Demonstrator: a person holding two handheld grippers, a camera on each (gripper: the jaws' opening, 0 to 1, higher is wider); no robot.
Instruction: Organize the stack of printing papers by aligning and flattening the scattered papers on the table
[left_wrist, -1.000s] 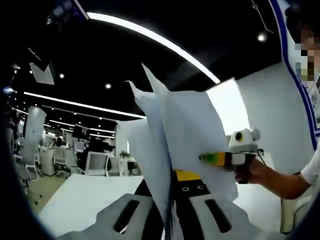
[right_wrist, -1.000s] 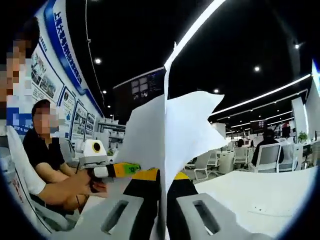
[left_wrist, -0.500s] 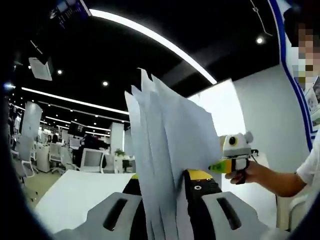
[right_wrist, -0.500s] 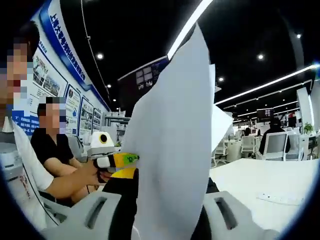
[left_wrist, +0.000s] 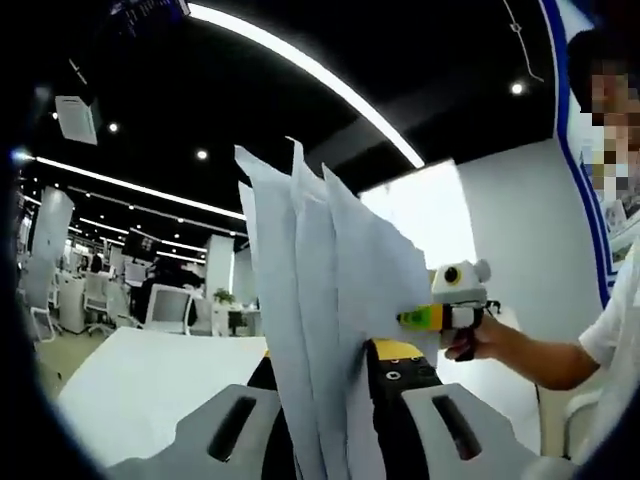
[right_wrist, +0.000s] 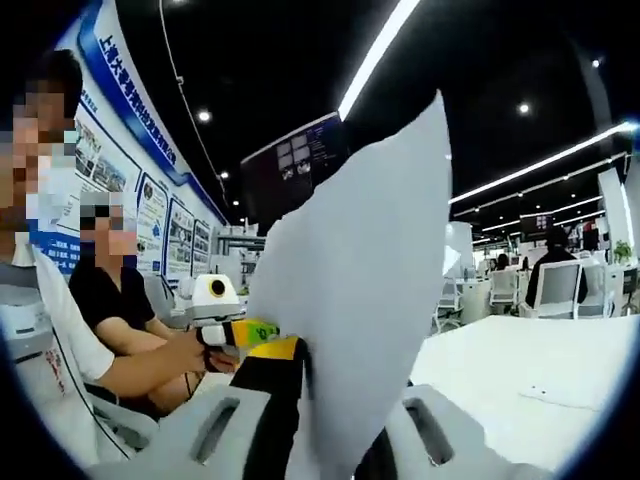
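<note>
White paper stack (left_wrist: 330, 330) held upright above the worktop (left_wrist: 150, 375), left tool (left_wrist: 335, 425) and right tool (right_wrist: 320, 440) each clamped on an opposite edge, likely so the fanned sheets can be tapped down and squared.

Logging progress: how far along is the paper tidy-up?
Done: papers gathered off the table. In hand: left gripper and right gripper both clamp the sheets upright; tops are fanned and uneven. Left: square the edges, lay them flat.
</note>
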